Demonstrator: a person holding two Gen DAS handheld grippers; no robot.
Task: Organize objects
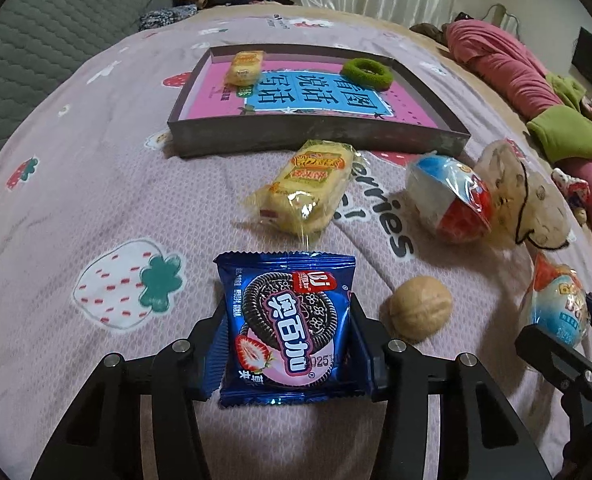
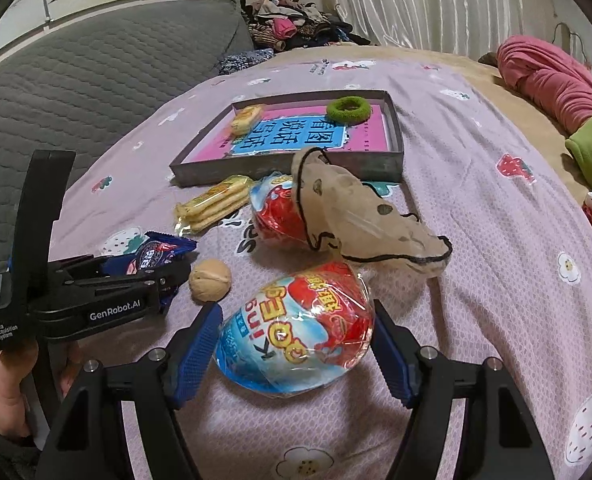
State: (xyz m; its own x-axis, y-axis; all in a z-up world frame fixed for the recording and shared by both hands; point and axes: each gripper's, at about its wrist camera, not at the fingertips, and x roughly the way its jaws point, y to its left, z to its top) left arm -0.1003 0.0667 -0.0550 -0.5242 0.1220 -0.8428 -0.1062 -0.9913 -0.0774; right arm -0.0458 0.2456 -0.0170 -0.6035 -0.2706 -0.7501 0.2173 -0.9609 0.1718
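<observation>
Left gripper [image 1: 285, 332] is clamped on the cookie pack [image 1: 285, 320], pads squeezing both side edges, pack facing up w/ its top seam pointing at the tray [image 1: 316, 138]. Right gripper [image 2: 296, 344] sits around the egg [image 2: 296, 328] but looks loose, gap on the left pad. Egg lies on the bed [image 2: 476, 240], long axis running left-right, walnut [image 2: 209, 280] just beside it
</observation>
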